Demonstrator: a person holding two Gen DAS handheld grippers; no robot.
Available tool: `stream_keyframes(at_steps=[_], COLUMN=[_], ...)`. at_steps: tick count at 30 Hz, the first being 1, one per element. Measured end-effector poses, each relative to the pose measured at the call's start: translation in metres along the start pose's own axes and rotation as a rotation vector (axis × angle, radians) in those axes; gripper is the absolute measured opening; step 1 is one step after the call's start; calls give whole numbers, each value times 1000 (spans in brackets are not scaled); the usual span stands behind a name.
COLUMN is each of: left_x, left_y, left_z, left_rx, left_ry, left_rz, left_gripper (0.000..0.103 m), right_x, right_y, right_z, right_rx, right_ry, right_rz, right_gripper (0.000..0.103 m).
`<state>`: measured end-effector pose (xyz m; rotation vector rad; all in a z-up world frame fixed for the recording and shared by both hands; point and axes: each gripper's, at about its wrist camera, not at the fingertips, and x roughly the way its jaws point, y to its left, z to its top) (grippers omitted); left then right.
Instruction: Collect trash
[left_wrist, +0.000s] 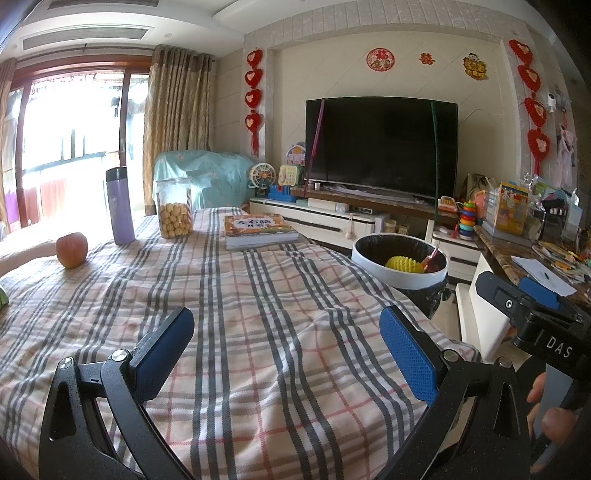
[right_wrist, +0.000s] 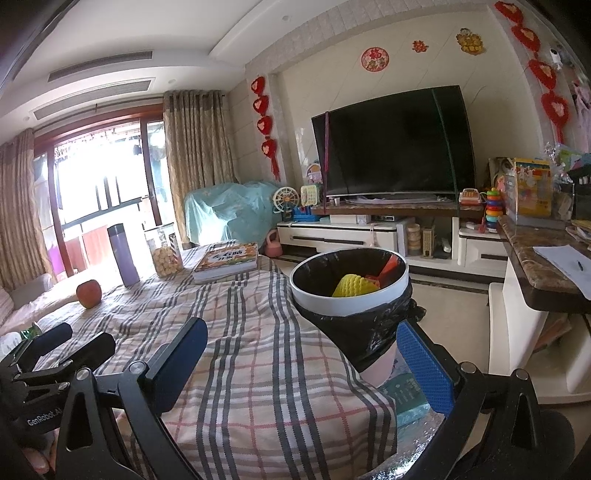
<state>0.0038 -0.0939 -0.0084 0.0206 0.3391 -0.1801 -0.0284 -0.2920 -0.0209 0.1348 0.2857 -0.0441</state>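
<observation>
1. Closest to us, the left gripper has its 2 blue pads spread wide with nothing between them, hanging over the plaid tablecloth.
2. Our right gripper is spread wide too and holds nothing, sitting at the table's right edge just in front of the trash bin.
3. That bin, white rim with a black liner, stands beside the table and has a yellow ridged piece of trash plus something red-orange in it.
4. Farther back on the cloth: an apple, a purple bottle, a cookie jar and a book.
5. Behind all that there's the TV.
</observation>
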Motion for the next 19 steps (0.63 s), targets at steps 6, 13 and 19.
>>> stream_keyframes(at_steps=[6, 13, 19], left_x=[2, 8, 12], left_y=[-2, 0, 5], left_z=[-6, -8, -6], left_rx=[-5, -15, -22], left_ry=[15, 28, 34], left_rz=[-3, -12, -26], left_gripper=[103, 103, 103], right_x=[4, 7, 10], right_y=[-3, -4, -4], right_z=[1, 0, 0], right_rx=[9, 17, 24], right_ry=[14, 23, 30], right_rz=[4, 8, 11], right_gripper=[103, 103, 103])
